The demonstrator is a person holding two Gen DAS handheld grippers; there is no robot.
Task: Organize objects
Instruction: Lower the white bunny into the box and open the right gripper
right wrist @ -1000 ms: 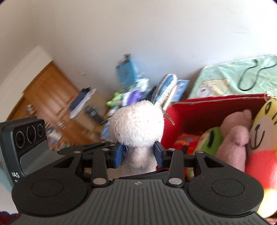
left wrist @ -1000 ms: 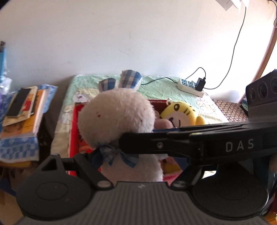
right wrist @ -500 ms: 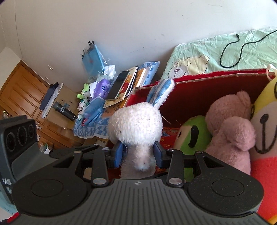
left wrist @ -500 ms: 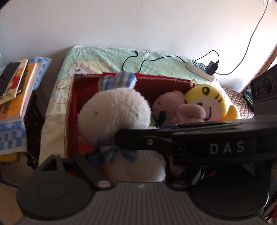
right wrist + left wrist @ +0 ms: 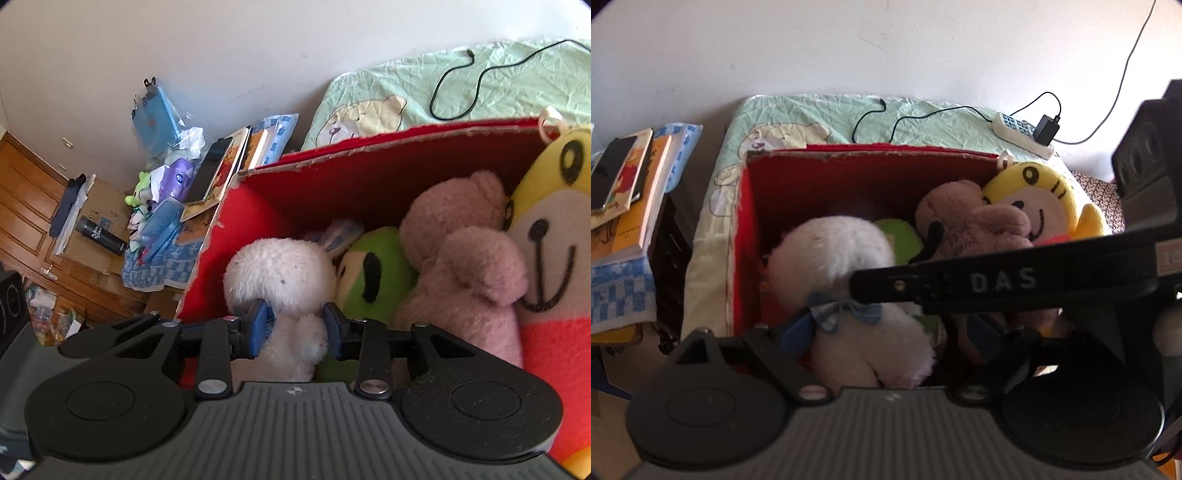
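A: Start with the big things. Where does everything sit?

B: A red box (image 5: 369,177) stands on a bed (image 5: 820,114) with a pale green cover. Inside it, from the right: a yellow doll (image 5: 546,229), a pink bear (image 5: 465,266), a green toy (image 5: 373,273), and the white rabbit (image 5: 280,277) at the left end, low in the box beside the red wall.

A: Who has the rabbit?

B: The right gripper (image 5: 295,325). Its blue fingers (image 5: 260,321) are clenched on the rabbit's neck, just under the head. The left gripper (image 5: 886,332) is spread wide around the rabbit's body; I see no squeeze there, so I'd call it released.

A: How will it handle?

B: Light and very soft, I'd judge. The plush gives under the pads, so the narrow neck is the sensible hold; it should drop without harm.

A: Anything unclear?

B: The rabbit's ears are mostly buried behind its head, its face is turned away, and the right gripper's arm crosses the left view, covering the box's near side
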